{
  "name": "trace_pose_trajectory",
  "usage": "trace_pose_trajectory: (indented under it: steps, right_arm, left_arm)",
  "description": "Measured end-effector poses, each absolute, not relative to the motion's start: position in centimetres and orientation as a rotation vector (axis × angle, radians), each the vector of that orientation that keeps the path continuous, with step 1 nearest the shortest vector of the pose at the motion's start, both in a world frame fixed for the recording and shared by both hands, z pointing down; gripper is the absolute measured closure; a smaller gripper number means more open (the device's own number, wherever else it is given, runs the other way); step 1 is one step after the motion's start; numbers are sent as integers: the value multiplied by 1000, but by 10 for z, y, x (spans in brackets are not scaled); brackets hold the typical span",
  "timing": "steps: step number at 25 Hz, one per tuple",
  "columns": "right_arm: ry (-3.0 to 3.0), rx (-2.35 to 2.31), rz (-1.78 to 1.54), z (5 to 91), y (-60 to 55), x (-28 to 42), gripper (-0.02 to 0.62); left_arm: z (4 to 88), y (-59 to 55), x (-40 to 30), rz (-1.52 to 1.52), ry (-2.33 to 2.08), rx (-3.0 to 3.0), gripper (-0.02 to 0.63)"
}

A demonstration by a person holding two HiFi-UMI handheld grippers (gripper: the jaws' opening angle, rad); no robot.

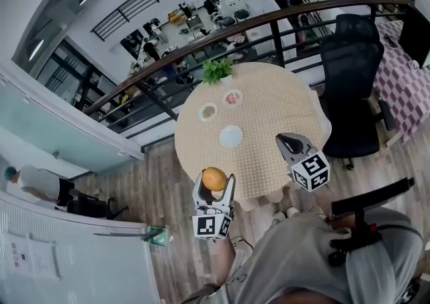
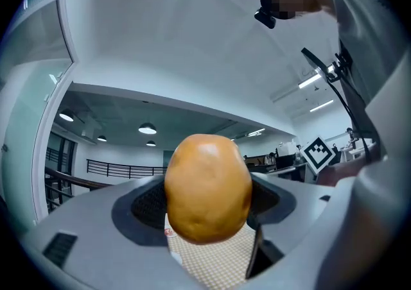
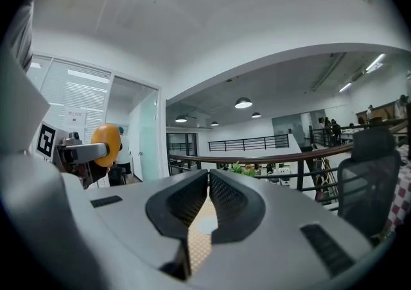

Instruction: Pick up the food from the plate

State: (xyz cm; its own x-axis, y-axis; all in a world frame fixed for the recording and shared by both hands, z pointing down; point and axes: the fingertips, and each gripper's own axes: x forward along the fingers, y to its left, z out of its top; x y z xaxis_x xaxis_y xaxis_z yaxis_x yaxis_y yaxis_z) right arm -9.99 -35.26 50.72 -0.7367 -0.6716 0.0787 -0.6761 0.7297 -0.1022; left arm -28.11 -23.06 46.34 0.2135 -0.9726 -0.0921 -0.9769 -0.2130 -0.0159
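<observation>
Left claw (image 1: 213, 187) pinching orange food (image 2: 207, 187) between pads; right claw (image 3: 208, 183) pressed together.

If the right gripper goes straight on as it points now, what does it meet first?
Likely the green plant at the far edge of the table. The right gripper points level above it, so it should pass over the white plate. Height is hard to judge.

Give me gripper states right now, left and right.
Left gripper: closed on the round orange food.
Right gripper: closed, jaws together, nothing between them.
</observation>
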Motion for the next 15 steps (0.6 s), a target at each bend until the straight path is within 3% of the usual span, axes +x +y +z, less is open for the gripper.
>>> trace_pose_trajectory:
  steps: [15]
  right_arm:
    - [-2910,1043,98,500,-341,-118,577]
  left_arm:
    - [477,-234,-279,149,1924,-2410,238]
